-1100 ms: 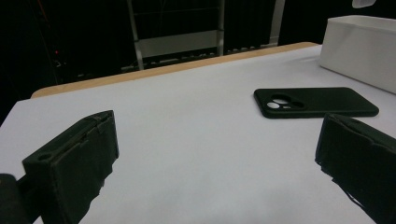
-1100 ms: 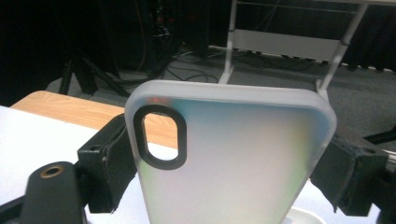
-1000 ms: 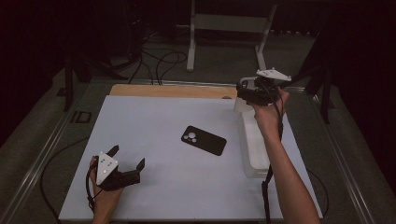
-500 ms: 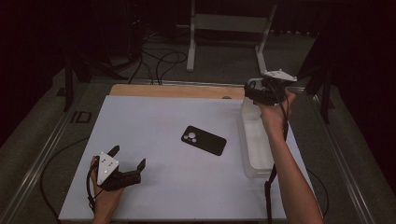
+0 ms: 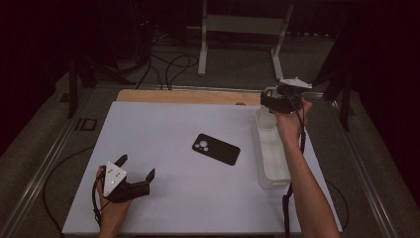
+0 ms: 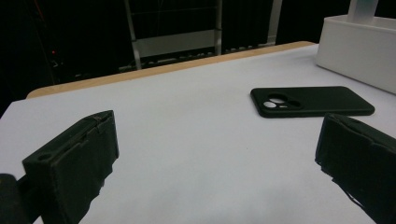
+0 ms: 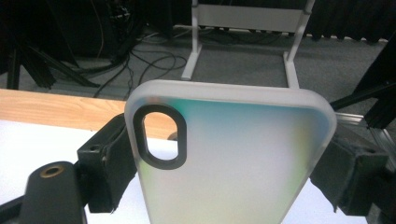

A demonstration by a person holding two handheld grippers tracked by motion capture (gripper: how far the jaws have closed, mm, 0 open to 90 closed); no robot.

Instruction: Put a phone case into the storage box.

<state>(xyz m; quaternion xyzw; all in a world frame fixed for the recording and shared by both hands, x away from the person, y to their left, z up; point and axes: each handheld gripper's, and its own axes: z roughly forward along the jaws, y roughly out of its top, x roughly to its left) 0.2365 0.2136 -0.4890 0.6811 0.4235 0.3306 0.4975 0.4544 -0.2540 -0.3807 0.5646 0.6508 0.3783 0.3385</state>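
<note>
My right gripper [image 5: 270, 100] is shut on a frosted, translucent phone case [image 7: 233, 158], with the jaws pressed on its two long edges. The case [image 5: 263, 115] hangs just over the far end of a white bin [image 5: 273, 181] at the table's right side. A black phone case [image 5: 216, 148] lies camera hole up in the middle of the white table [image 5: 163, 124]. My left gripper [image 5: 136, 166] rests near the front left corner, open and with nothing between its jaws [image 6: 219, 158]. From there the black case [image 6: 310, 101] lies ahead to the right.
The long white bin [image 6: 359, 42] runs along the table's right edge. A wooden strip [image 5: 188, 95] borders the far edge. Beyond it the dark floor holds cables [image 5: 163, 64] and a white stand [image 5: 242, 25]. Metal rails [image 5: 39, 173] flank the table.
My right gripper has shifted a little to the right and sunk slightly with the translucent case, closer to the bin's far end. The left gripper has stayed put.
</note>
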